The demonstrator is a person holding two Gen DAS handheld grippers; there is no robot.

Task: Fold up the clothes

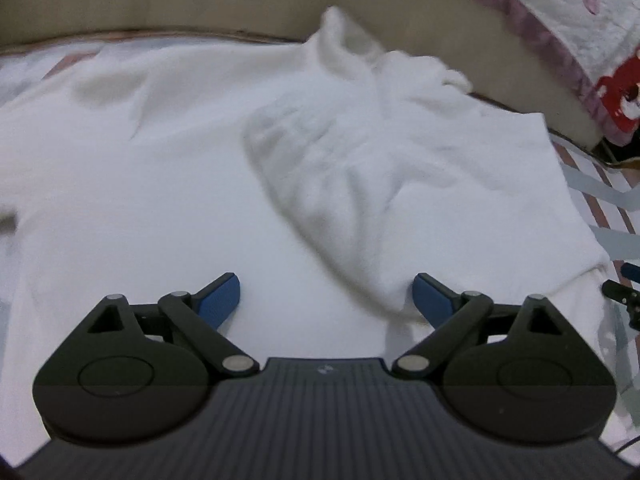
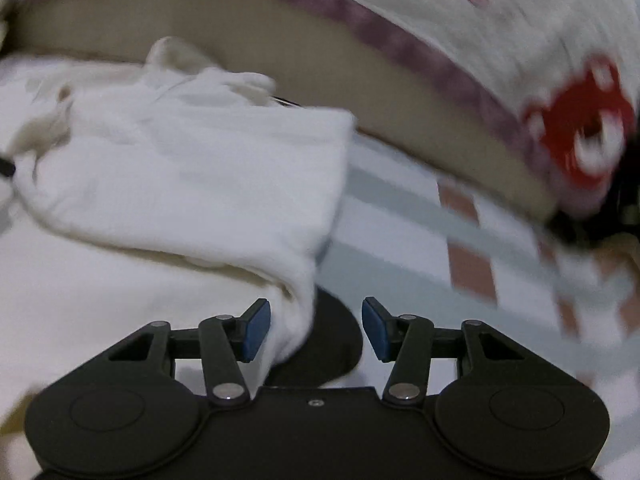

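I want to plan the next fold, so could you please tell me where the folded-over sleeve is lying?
In the left wrist view, the sleeve lies diagonally across the white garment, right of centre, its cuff end beside the right fingertip of the open left hand-held gripper.

Left wrist view sat low over white garment (image 1: 168, 184), faced forward along own fingers (image 1: 218, 300) toward beige headboard (image 1: 160, 4). Close range; cloth filled most of frame. Right wrist view looked same way from further right, at garment's right edge (image 2: 192, 184), striped bed sheet (image 2: 400, 248) beside it. Both views shared garment, headboard, red-and-white quilt (image 1: 576, 36) at right.
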